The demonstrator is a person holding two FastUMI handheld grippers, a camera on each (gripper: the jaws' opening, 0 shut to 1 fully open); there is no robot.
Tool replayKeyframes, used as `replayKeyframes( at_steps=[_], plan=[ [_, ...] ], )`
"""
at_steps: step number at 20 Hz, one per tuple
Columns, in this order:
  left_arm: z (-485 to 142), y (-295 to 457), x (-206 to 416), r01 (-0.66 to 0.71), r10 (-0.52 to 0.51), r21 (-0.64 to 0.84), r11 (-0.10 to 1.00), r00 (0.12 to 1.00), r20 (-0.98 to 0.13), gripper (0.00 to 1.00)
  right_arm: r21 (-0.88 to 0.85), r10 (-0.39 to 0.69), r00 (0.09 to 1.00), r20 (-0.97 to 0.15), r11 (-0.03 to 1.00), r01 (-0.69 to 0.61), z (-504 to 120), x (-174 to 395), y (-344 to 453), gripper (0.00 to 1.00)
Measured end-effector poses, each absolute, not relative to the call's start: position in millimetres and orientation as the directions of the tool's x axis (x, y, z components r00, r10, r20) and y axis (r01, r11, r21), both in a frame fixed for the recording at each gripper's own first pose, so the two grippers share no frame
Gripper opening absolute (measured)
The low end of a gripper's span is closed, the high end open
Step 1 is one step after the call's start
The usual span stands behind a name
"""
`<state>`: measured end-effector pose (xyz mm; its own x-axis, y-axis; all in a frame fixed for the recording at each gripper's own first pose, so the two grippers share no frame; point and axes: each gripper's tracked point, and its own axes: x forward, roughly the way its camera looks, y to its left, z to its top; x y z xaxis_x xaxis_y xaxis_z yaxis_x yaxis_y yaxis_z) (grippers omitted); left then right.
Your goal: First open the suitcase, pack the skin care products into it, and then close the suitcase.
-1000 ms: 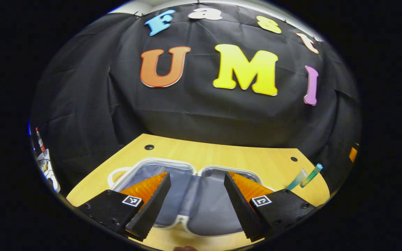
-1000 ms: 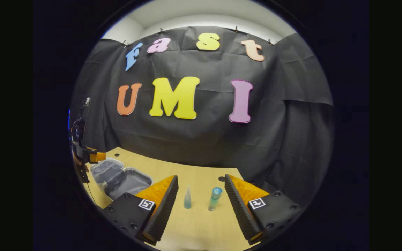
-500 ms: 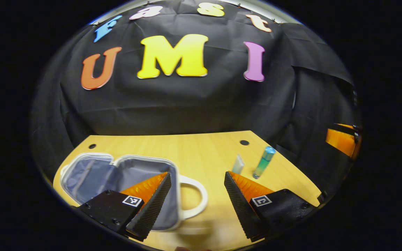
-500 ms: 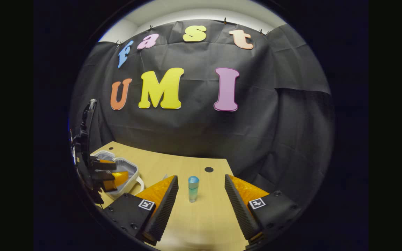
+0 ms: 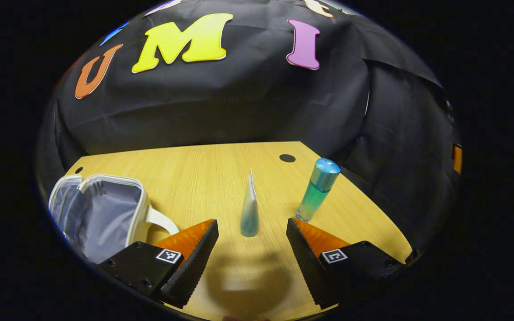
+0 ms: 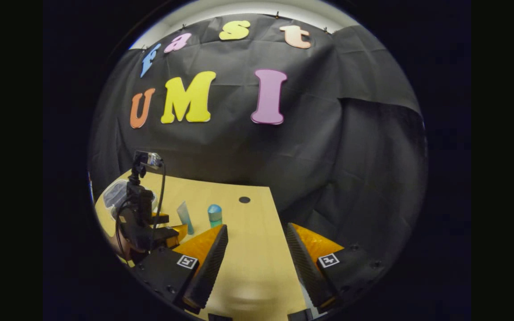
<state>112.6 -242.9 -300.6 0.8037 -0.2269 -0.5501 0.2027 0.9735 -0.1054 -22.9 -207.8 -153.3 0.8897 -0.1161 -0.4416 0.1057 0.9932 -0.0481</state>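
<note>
Two skin care items stood on the bench [image 5: 194, 169] in the left gripper view: a tube [image 5: 250, 209] upright on its cap, just ahead of the left gripper [image 5: 251, 261], whose fingers were spread wide, and a bottle [image 5: 317, 189] toward the right edge. The suitcase [image 5: 101, 214] lay open near the left edge. In the right gripper view, the right gripper [image 6: 257, 263] was spread over bare bench near the right edge.
</note>
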Motion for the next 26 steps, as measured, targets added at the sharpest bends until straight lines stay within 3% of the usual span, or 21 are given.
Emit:
replayKeyframes(
  at_steps=[6, 13, 15, 16, 17, 23, 25, 26],
  plan=[
    [-331, -249, 143, 0.192, -0.192, -0.064, 0.979, 0.786, -0.588, 0.92, -0.033, -0.129, 0.868, -0.48, 0.991, 0.129, -170, -15, -216, 0.79],
    [-356, -246, 148, 0.183, -0.171, -0.047, 0.982, 0.759, -0.628, 0.59, -0.005, -0.118, 0.854, -0.508, 0.991, 0.134, -184, -6, -216, 0.79],
    [-360, -247, 149, 0.188, -0.175, -0.048, 0.981, 0.753, -0.635, 0.52, 0.0, -0.104, 0.851, -0.515, 0.993, 0.121, -191, -1, -212, 0.79],
    [-360, -245, 148, 0.19, -0.175, -0.046, 0.981, 0.751, -0.637, 0.53, 0.001, -0.093, 0.851, -0.518, 0.994, 0.109, -194, 1, -209, 0.78],
    [-361, -246, 150, 0.196, -0.181, -0.048, 0.979, 0.751, -0.635, 0.44, 0.005, -0.079, 0.851, -0.519, 0.995, 0.095, -197, 2, -206, 0.78],
    [-337, -236, 147, 0.198, -0.201, -0.073, 0.977, 0.763, -0.615, 0.4, 0.049, 0.03, 0.837, -0.547, 0.999, -0.004, -237, 24, -174, 0.8],
    [-312, -233, 139, 0.19, -0.222, -0.117, 0.975, 0.77, -0.598, 0.45, 0.073, 0.06, 0.832, -0.551, 0.997, -0.024, -253, 38, -163, 0.8],
    [-298, -231, 135, 0.185, -0.227, -0.132, 0.974, 0.777, -0.587, 0.39, 0.083, 0.073, 0.829, -0.555, 0.996, -0.032, -262, 46, -157, 0.79]
  ],
)
